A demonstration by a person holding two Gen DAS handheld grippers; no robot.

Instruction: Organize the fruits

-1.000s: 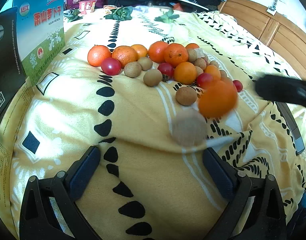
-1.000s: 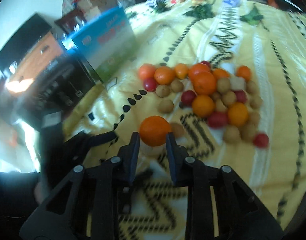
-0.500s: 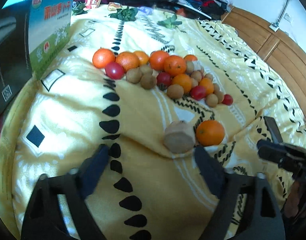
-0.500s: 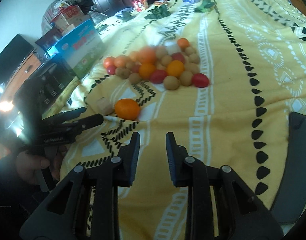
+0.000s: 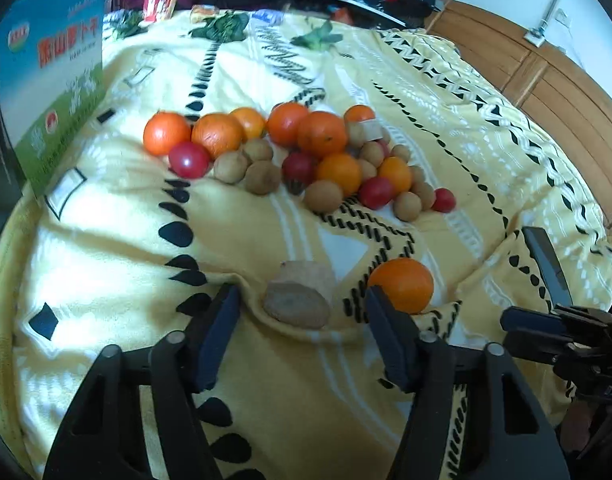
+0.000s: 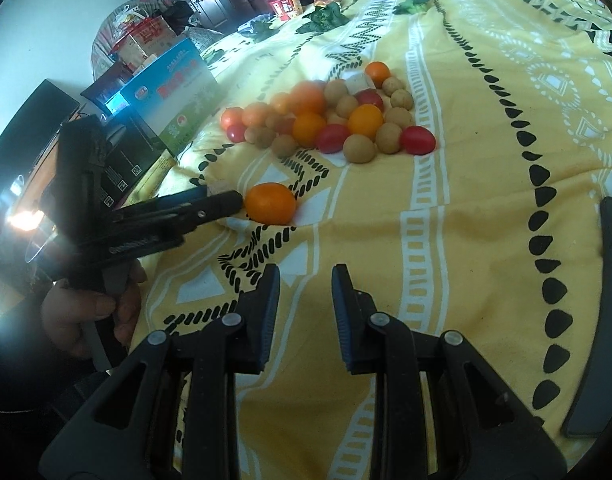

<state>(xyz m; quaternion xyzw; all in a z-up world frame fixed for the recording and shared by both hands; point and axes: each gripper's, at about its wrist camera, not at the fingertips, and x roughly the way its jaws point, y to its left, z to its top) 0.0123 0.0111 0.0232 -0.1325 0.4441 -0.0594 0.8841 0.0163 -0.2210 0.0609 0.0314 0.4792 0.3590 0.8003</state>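
Right gripper (image 6: 304,304) pressed together, empty; orange (image 5: 401,286) now released at 4 o'clock of pile | left gripper (image 5: 300,316) closing around brown fruit (image 5: 298,300), pads not yet touching

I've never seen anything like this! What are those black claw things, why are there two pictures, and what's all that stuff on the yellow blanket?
Those claws are grabbers, one in each of a person's hands, each carrying a camera. One picture looks out over the left gripper, the other over the right gripper.

On the yellow blanket lies a pile of oranges, small brown fruits and red tomatoes. Apart from it lie one orange and a brown lumpy piece.

The left gripper's jaws are closing around the lumpy piece without touching it. The right gripper is shut and holds nothing.
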